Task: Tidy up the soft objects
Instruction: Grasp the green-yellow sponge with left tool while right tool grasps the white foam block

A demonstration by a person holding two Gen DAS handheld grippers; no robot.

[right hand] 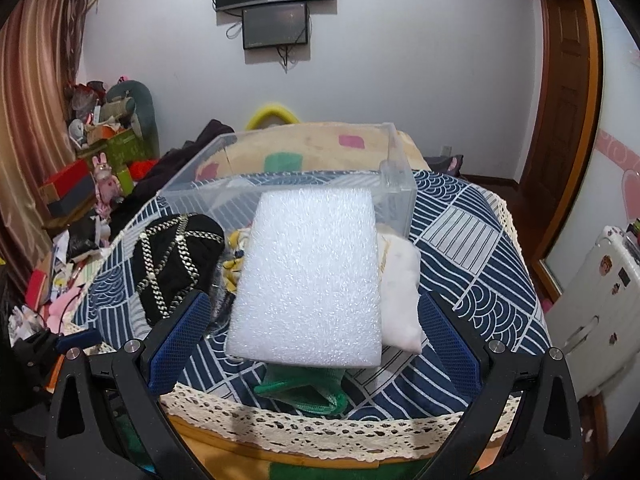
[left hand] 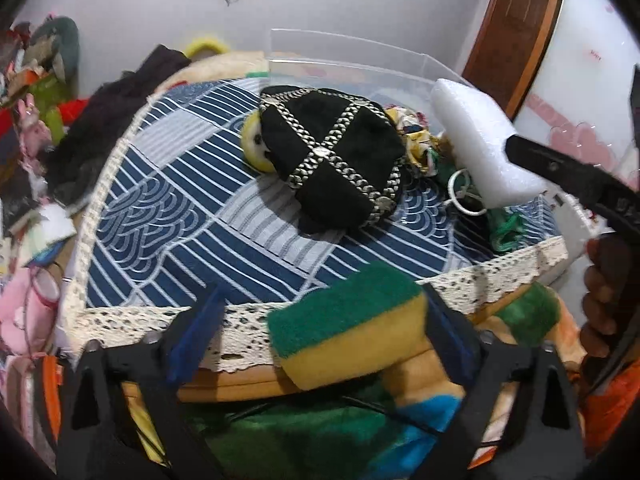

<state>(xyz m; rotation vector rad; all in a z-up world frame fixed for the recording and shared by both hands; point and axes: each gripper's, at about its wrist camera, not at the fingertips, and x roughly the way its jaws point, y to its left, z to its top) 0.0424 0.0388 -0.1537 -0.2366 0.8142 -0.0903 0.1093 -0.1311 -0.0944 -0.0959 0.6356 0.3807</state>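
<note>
Jaws gape wide: left hand-held gripper (left hand: pixel 324 296) around sponge (left hand: pixel 348 332), right (right hand: pixel 314 300) around foam block (right hand: pixel 310 264).

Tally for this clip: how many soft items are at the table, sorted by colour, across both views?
White: 2, foam block and pillow
Black: 1, cap
Green: 1, mesh bag
Green and yellow: 1, sponge
Yellow: 1, toy partly under the cap
Patterned: 1, fabric bundle
Total: 7

Pebbly white foam block (right hand: pixel 310 276), clear glossy plastic box (right hand: pixel 394 176), matt woven tablecloth (right hand: pixel 472 240)
</note>
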